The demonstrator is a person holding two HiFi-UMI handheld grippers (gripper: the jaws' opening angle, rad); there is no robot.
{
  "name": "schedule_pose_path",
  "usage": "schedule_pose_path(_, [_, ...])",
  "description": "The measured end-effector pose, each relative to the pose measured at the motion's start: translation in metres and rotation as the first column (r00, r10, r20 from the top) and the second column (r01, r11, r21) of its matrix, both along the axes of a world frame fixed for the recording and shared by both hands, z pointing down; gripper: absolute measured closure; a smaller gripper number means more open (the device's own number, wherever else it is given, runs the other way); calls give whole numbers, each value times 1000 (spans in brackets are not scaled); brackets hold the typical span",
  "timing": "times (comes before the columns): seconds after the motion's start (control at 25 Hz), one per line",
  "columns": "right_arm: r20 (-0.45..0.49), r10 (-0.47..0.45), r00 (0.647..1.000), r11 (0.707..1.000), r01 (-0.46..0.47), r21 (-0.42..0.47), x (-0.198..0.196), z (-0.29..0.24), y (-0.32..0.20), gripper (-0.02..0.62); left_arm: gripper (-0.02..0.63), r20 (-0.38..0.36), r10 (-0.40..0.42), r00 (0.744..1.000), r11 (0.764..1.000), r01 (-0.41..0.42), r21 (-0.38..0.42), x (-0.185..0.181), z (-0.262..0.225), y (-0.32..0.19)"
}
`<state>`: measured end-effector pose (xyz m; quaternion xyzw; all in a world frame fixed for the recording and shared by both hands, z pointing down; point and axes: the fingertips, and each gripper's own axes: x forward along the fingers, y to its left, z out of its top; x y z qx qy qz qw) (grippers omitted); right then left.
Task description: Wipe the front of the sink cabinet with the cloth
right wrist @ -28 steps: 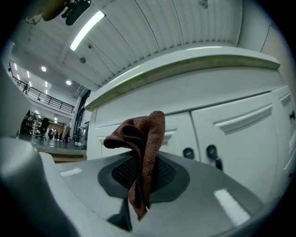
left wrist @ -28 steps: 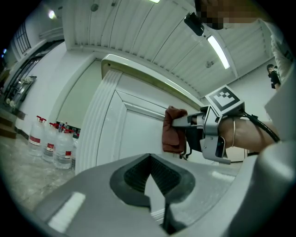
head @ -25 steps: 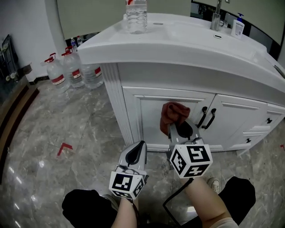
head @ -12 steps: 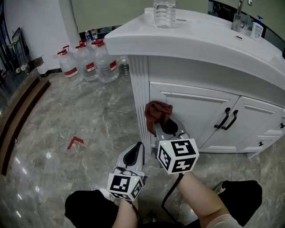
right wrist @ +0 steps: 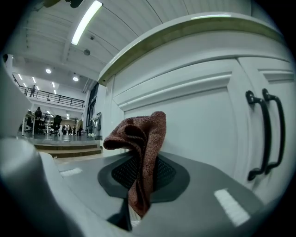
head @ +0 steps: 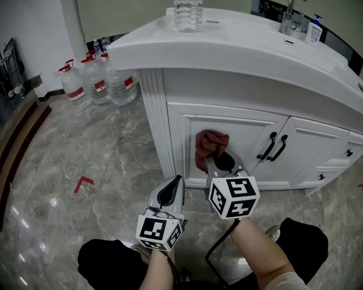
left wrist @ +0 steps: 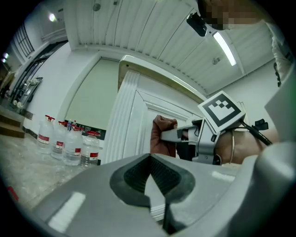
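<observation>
The white sink cabinet (head: 238, 127) fills the upper half of the head view, with panelled doors and black handles (head: 274, 146). A rust-brown cloth (head: 209, 146) is pressed against the left door panel, pinched in my right gripper (head: 218, 161). In the right gripper view the cloth (right wrist: 141, 152) bunches up out of the shut jaws right before the door (right wrist: 203, 120). My left gripper (head: 170, 193) hangs lower and to the left, shut with nothing in it. The left gripper view shows the cloth (left wrist: 163, 139) and the right gripper (left wrist: 178, 135) against the cabinet.
A clear water bottle (head: 188, 12) stands on the countertop; a tap (head: 288, 17) and a soap dispenser (head: 312, 29) are at the back right. Large water jugs (head: 93, 82) stand on the marble floor left of the cabinet. A red corner mark (head: 83, 183) is on the floor.
The cloth has slid right across the door, from beside the fluted left pillar toward the panel's middle. Before that it travelled left. The left gripper has stayed put.
</observation>
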<state>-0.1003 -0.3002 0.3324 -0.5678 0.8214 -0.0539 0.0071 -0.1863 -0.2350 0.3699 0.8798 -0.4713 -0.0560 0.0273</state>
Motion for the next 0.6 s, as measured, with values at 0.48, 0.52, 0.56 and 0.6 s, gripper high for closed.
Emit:
schedule_pose_path(0.48, [-15, 204, 979, 979, -204, -16, 114, 0, 20, 512, 606, 50, 131, 990, 991, -131, -11, 80, 9, 10])
schedule_pose_path(0.52, [-22, 224, 974, 974, -224, -15, 120, 1, 21, 513, 606, 53, 132, 990, 991, -132, -13, 82, 11, 11])
schedule_pose_path(0.56, [-30, 241, 970, 970, -241, -13, 125, 2, 23, 514, 605, 55, 132, 990, 991, -131, -13, 83, 11, 11])
schedule_pose_path(0.6, [-38, 256, 966, 967, -256, -8, 127, 2, 24, 514, 606, 55, 130, 990, 992, -129, -13, 82, 11, 10])
